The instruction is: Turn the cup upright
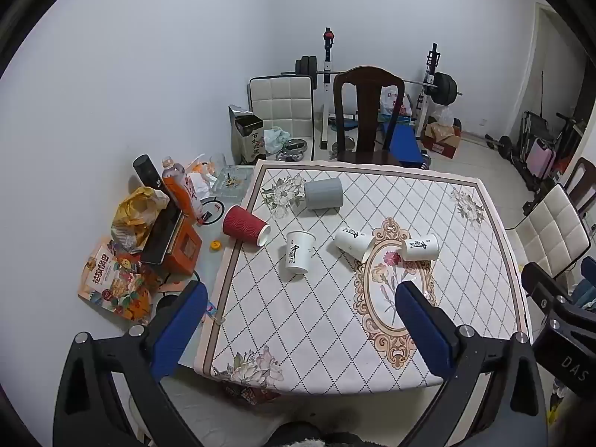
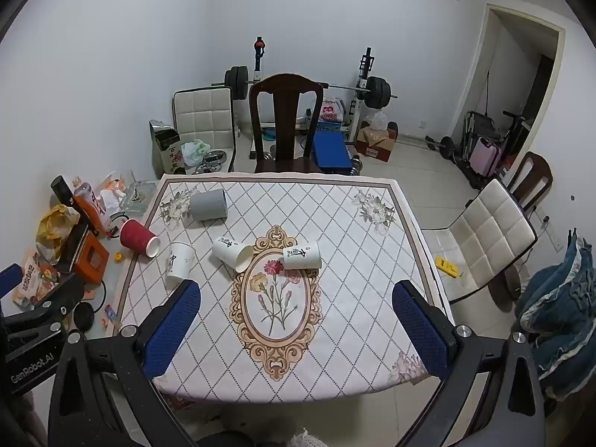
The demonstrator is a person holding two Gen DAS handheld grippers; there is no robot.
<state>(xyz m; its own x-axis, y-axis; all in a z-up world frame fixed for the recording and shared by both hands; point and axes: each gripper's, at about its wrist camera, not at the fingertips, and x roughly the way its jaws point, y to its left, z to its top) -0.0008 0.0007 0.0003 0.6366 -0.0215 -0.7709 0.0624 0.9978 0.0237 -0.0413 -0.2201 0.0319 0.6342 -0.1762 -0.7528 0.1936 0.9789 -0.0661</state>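
Observation:
Several cups lie on their sides on the patterned tablecloth: a grey cup at the back, a red ribbed cup at the left edge, and three white paper cups with black writing, also in the right wrist view. My left gripper is open and empty, held above the near left of the table. My right gripper is open and empty above the near middle.
Snack bags, bottles and an orange box crowd the glass strip left of the cloth. A dark wooden chair stands behind the table, a white padded chair at its right. Weight bench and barbell stand at the back wall.

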